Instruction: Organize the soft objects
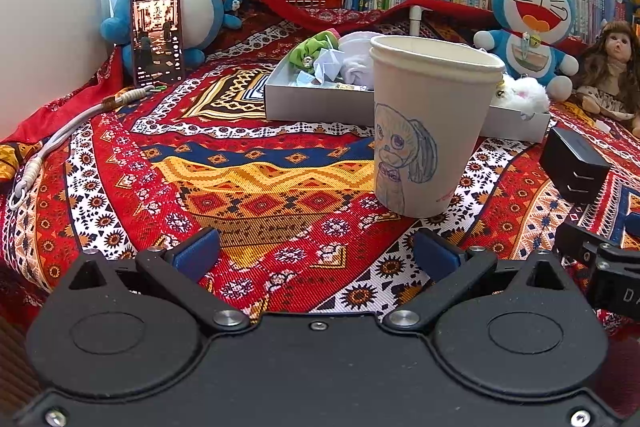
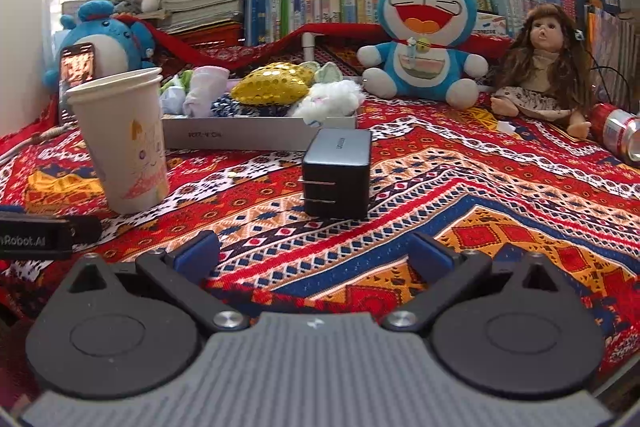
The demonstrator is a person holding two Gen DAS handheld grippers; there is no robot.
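Currently logged, relative to grey tray (image 2: 256, 139): soft toys (image 2: 276, 89) piled inside; paper cup (image 2: 124, 143) front-left; black charger (image 2: 338, 175) directly in front. Left gripper (image 1: 316, 251) spread apart, empty, before cup. Right gripper (image 2: 316, 251) spread apart, empty, before charger.

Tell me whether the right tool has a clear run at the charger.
Probably yes. The right tool is open, and the charger stands straight ahead on bare cloth. The cup stands off to the left, out of the path.
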